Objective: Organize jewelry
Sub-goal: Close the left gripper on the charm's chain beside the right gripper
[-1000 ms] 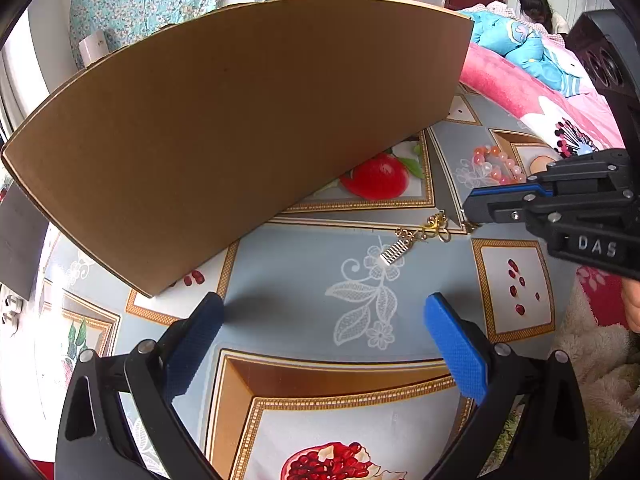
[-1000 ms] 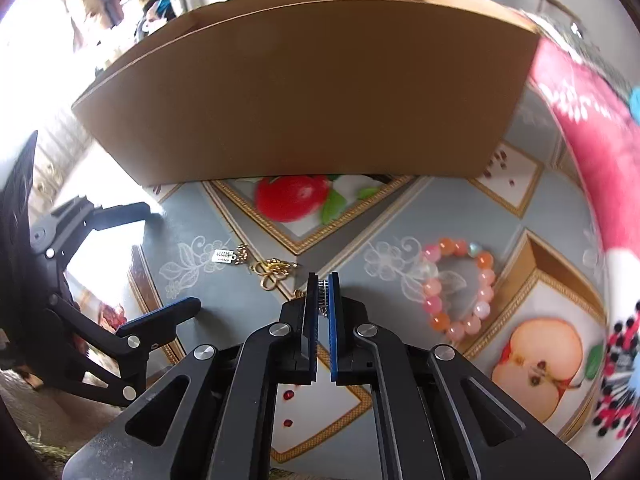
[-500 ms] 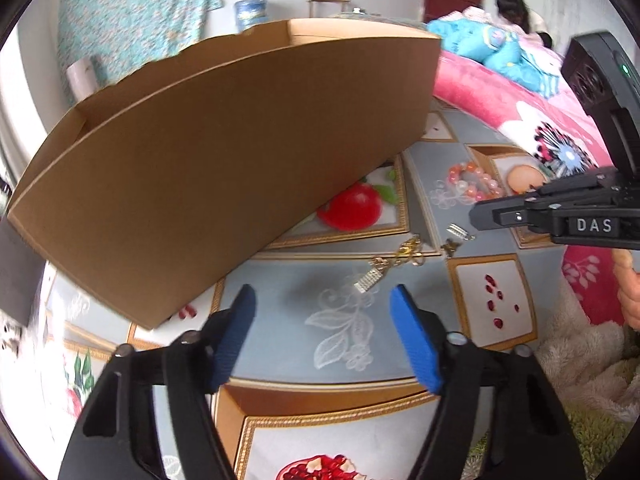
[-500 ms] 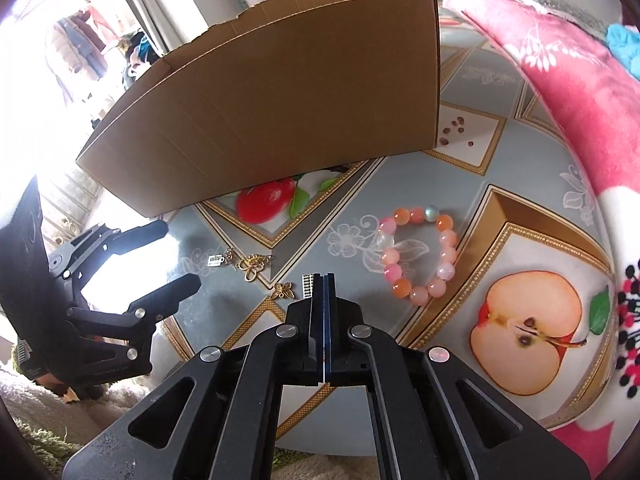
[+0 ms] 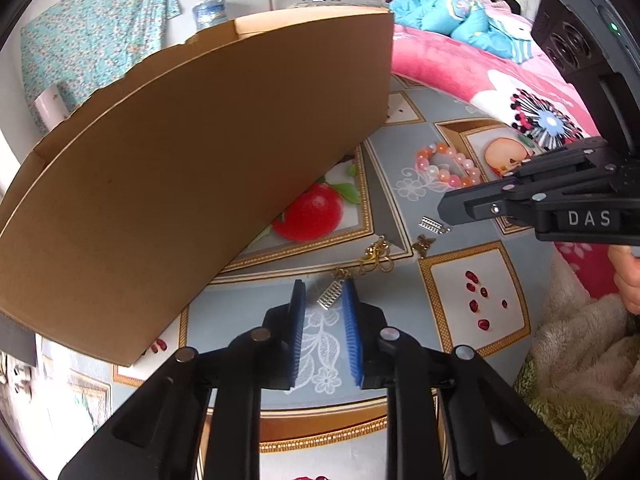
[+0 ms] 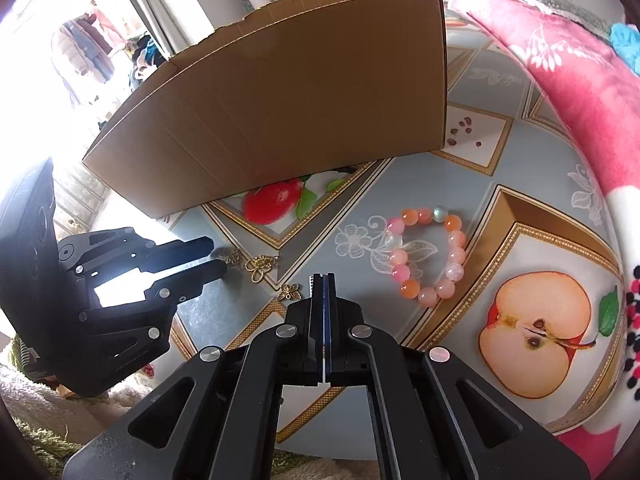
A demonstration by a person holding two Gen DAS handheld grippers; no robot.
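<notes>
Here, in the left wrist view, the left gripper (image 5: 323, 300) points down at a table (image 5: 248, 320) covered in a fruit-print cloth. Its jaws are closing, with a small silver ribbed charm (image 5: 329, 296) lying between the blue pads (image 5: 351, 332) — whether the pads touch it yet I cannot tell. A gold chain (image 5: 374, 258) runs from the charm toward a cardboard box (image 5: 192, 168) that stands on the table just behind. To the right lie a second silver charm (image 5: 431, 225) and a small gold butterfly (image 5: 424, 244), with a bead bracelet (image 5: 444, 164) farther back. The right gripper (image 5: 444, 210) reaches in from the right, its tip just beside the second charm. A pink blanket (image 5: 460, 68) lies beyond the table.

In the right wrist view, the right gripper (image 6: 324, 280) has its jaws pressed together; nothing shows between them. The butterfly (image 6: 290, 291) sits just left of its tip, the bracelet (image 6: 430, 256) to the right on the cloth — near a printed apple half. The left gripper (image 6: 218, 260) comes in from the left, its fingers at the chain (image 6: 260, 266). The box (image 6: 288, 112) stands behind.
</notes>
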